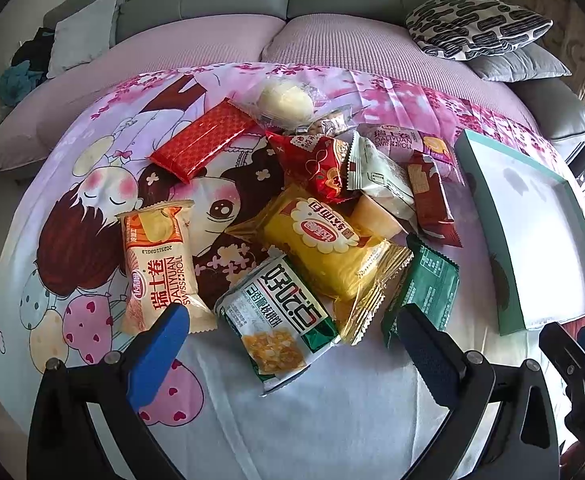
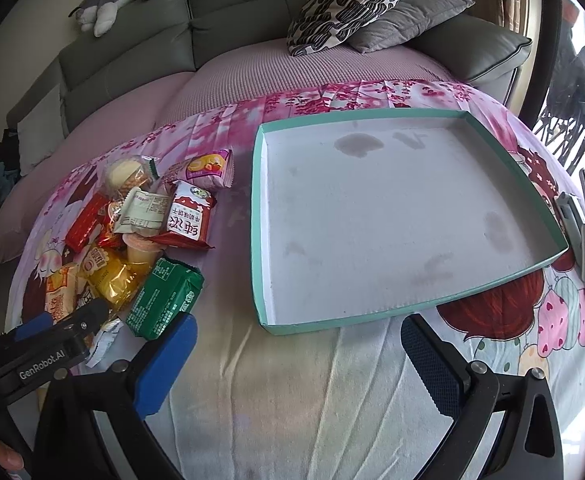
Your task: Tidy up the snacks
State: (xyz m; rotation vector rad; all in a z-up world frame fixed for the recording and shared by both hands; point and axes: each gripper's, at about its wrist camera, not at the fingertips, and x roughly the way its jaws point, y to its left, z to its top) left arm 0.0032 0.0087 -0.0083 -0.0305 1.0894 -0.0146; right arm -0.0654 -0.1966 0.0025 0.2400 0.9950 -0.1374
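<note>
I see a cartoon-print cloth covering the counter before a grey sofa. My right view fills with the empty teal-rimmed tray, its white floor blotched; the left view catches only its edge. The snack pile lies just left of the tray. One orange pack reads "DALIYUAN SWISS ROLL". Only the right view shows "GenRobot.AI" on the left gripper. Left and right gripper fingers are spread, grasping nothing.
</note>
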